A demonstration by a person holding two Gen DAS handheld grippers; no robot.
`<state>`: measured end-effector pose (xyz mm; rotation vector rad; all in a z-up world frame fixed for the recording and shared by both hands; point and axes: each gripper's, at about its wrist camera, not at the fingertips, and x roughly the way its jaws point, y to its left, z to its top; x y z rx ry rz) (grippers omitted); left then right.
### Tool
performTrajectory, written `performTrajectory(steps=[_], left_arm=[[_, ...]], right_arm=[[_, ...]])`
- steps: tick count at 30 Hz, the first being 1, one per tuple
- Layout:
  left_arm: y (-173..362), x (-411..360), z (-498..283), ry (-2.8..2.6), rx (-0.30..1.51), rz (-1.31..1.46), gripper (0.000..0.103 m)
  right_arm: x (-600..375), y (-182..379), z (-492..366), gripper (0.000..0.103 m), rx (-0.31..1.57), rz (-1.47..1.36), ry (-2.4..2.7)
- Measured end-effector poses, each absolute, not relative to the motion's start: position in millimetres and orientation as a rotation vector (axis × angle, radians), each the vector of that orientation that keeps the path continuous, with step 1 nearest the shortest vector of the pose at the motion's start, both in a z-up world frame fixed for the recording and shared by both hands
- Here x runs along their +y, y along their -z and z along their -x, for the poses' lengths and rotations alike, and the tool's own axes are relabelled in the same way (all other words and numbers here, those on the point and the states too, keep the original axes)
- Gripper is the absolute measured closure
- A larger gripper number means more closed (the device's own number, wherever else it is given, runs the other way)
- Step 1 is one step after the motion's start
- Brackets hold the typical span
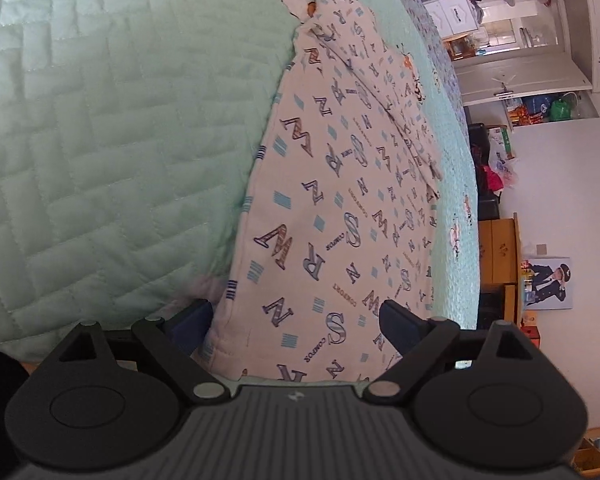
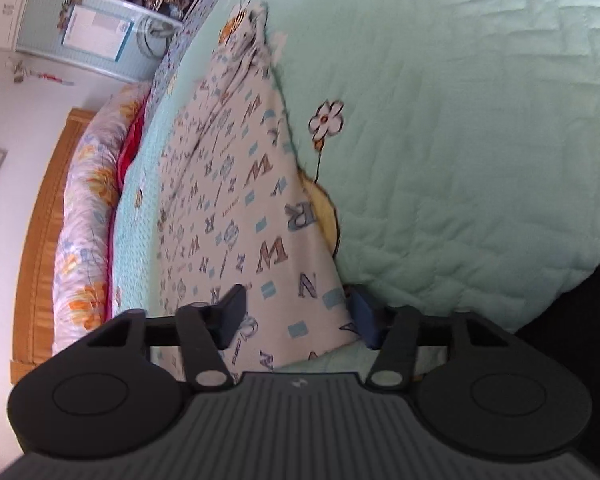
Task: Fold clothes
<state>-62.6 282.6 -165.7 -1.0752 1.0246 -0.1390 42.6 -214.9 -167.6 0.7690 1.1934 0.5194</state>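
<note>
A white garment printed with blue and brown letters lies flat on a mint-green quilted bedspread. My left gripper is open, its fingers spread to either side of the garment's near end, low over the cloth. The same garment shows in the right wrist view, stretching away from me. My right gripper is open, with its fingers straddling the garment's near corner. Neither gripper holds the cloth.
The bedspread has flower prints. A rolled floral duvet and wooden headboard lie to the left in the right wrist view. White shelves, a yellow cabinet and clutter stand beyond the bed.
</note>
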Motion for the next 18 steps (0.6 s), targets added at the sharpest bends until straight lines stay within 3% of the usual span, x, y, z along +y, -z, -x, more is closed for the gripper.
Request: performTrajectory(steps=[1,2,4,6,10,18], left_arm=[[168,283,63,0.148,1.023,1.086,0.029],[171,283,63,0.149,1.03,1.093,0.044],[175,285,66,0.139,1.046,1.096,0.062],[177,286,70,0.128,1.052,1.101,0.089],[172,285,77,0.101,1.062,1.05,0.094],[117,247,61,0.032,1.069,0.604,0.094]], right_arm=[[-214,170,-41,0.08,1.21,-0.762,-0.515],[-213,173,-40,0.092,1.223,-0.753,-0.506],[-215,176,-37,0.093,1.232,-0.755,-0.499],[-216,174,-37,0.093,1.227,-0.76,-0.508],[-215,169,-34,0.095,1.215,-0.755,-0.514],[-207,146,-31,0.096,1.144,-0.727,-0.534]])
